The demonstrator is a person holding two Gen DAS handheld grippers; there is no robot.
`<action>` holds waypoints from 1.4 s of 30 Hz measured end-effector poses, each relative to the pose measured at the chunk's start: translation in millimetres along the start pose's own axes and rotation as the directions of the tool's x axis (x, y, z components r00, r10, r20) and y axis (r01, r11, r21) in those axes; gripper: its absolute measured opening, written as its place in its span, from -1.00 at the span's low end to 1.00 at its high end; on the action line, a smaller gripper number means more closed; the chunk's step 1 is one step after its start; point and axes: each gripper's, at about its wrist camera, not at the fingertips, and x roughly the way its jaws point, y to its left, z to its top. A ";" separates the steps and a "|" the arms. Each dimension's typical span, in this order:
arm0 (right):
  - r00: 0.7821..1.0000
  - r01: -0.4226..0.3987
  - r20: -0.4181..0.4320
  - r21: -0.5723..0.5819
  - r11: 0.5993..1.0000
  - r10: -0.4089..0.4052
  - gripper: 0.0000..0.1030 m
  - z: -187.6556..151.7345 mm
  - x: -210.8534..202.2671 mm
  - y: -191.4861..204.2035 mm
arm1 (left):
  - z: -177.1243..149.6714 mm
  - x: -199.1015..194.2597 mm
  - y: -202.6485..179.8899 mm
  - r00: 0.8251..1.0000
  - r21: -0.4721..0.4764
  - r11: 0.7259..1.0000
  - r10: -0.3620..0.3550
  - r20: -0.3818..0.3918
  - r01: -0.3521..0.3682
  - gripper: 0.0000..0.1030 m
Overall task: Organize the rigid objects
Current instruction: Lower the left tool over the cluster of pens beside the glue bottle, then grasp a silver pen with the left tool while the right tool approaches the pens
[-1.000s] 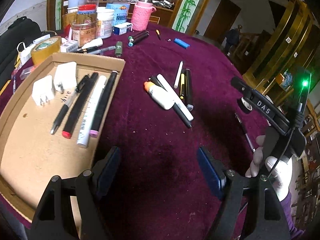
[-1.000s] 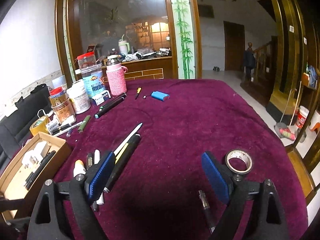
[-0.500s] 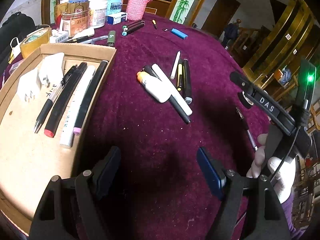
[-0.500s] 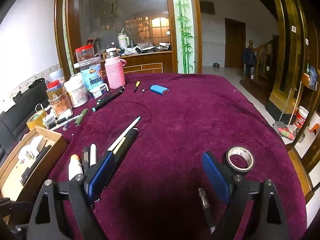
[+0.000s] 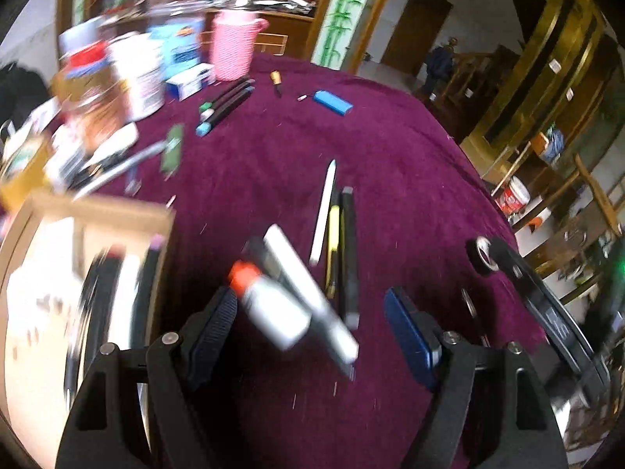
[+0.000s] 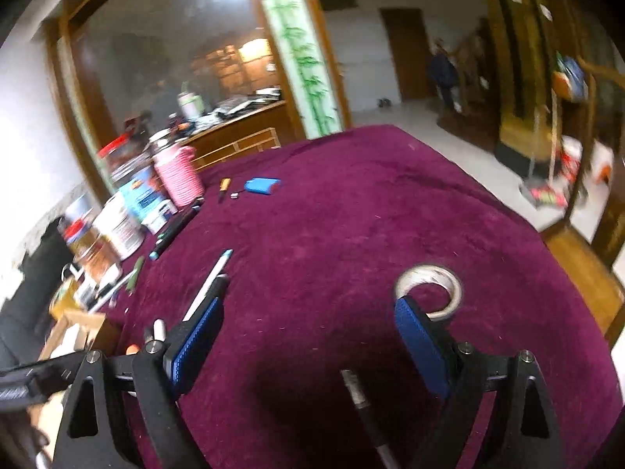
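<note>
- Your left gripper (image 5: 310,318) has swung away from the cardboard tray (image 5: 97,211) and toward the loose cluster on the cloth. A second ago the tray filled the left half of its view; now only a corner of it shows, blurred.
- Left jaws: wide apart, nothing between the pads, same gap as in the earlier frames. The glue bottle (image 5: 269,308) with the orange cap now sits between the fingers in the picture, but it lies on the cloth beyond them; no contact that I can see.
- Just beside the bottle: a white marker (image 5: 308,289) touching it, then a yellow pen (image 5: 333,250), a black pen (image 5: 349,258) and a white stylus (image 5: 323,211), side by side.
- Your right gripper (image 6: 304,344) has rolled, tilting its view. Its jaws are also spread wide and empty. The tape roll (image 6: 429,289) now lies just past the right finger, and a silver-tipped pen (image 6: 357,391) lies on the cloth between the fingers, untouched.
- Tray already holds several pens and white plugs; blur hides detail.
- Reading: next pick is likely the bottle or marker with the left. They touch, so closing on one may drag the other.
</note>
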 end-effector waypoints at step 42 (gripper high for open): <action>0.996 0.010 -0.086 0.076 0.997 -0.004 0.78 0.7 18.2 -14.4 | -22.4 63.3 -76.3 0.972 0.196 0.965 -0.135 -0.194 0.174 -0.27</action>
